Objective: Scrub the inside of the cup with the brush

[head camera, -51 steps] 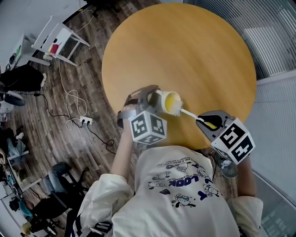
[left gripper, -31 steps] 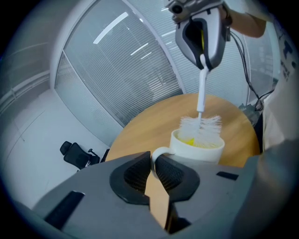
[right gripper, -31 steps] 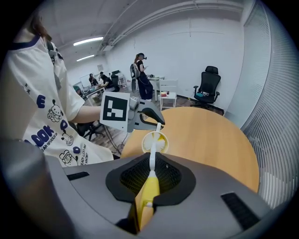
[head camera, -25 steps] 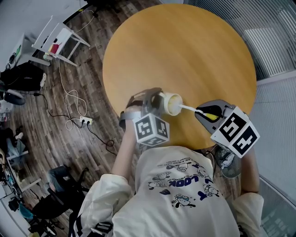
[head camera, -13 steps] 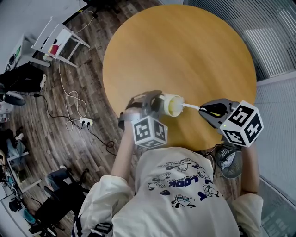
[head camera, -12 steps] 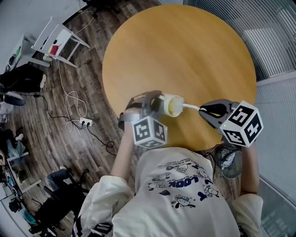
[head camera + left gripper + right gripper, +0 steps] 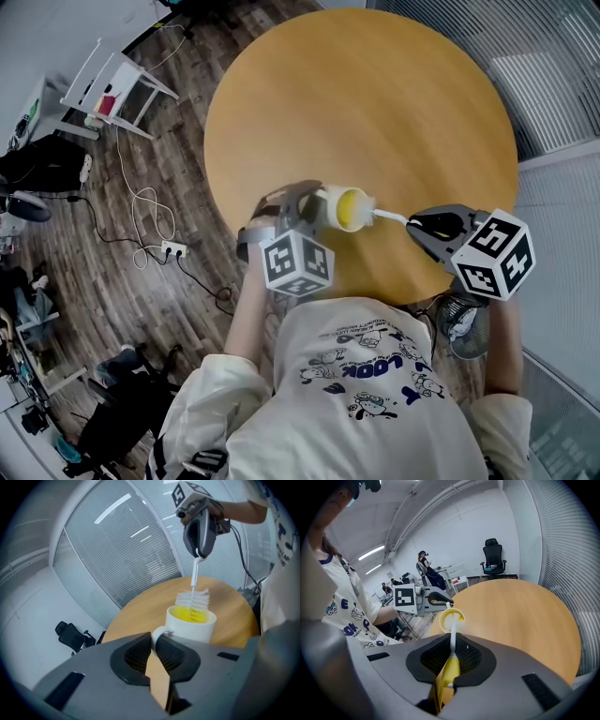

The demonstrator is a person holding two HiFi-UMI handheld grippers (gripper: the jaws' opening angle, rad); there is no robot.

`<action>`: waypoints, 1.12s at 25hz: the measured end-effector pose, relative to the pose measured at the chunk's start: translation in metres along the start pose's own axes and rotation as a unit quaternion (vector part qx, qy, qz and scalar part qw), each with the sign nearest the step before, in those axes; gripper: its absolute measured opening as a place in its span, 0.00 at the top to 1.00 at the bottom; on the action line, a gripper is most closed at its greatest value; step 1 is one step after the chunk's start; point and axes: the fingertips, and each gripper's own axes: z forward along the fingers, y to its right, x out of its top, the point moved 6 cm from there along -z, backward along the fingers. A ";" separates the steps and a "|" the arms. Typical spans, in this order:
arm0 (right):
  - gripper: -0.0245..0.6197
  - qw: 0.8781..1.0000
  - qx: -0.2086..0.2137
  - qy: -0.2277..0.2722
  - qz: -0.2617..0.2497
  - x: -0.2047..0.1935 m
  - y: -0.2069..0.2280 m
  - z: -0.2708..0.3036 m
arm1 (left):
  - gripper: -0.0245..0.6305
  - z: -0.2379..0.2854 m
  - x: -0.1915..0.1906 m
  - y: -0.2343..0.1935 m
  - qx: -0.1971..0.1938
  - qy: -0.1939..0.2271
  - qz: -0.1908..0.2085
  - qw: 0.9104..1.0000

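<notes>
A white cup (image 7: 343, 207) with a yellow inside lies tipped on its side above the round wooden table (image 7: 375, 103). My left gripper (image 7: 307, 208) is shut on the cup's handle (image 7: 157, 633). My right gripper (image 7: 419, 225) is shut on the yellow handle (image 7: 450, 671) of a brush. Its white stem (image 7: 390, 218) runs left to the cup's mouth. In the left gripper view the white bristles (image 7: 193, 600) sit half inside the cup (image 7: 191, 625), their upper part above the rim. The right gripper view looks along the stem (image 7: 453, 637) into the cup (image 7: 451, 618).
Both grippers hang over the table's near edge, close to the person's chest. Wooden floor at the left carries a cable and power strip (image 7: 172, 247), a white rack (image 7: 117, 84) and office chairs. A wire bin (image 7: 459, 323) stands by the right arm.
The brush head has drawn back a little from deep in the cup, so more of the yellow inside shows. The right gripper sits slightly further right. The left grip is unchanged.
</notes>
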 end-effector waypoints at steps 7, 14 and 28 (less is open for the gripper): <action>0.89 1.000 -0.007 0.007 0.002 0.003 0.005 -0.011 | 0.91 0.008 -0.001 -0.003 -0.003 -0.015 0.012 1.000; 0.89 1.000 -0.011 0.014 0.001 0.004 0.008 -0.018 | 0.91 0.010 0.000 -0.005 -0.002 -0.021 -0.001 1.000; 0.89 1.000 -0.012 0.014 0.008 0.002 -0.007 -0.002 | 0.91 -0.003 0.013 0.000 -0.006 -0.009 -0.017 1.000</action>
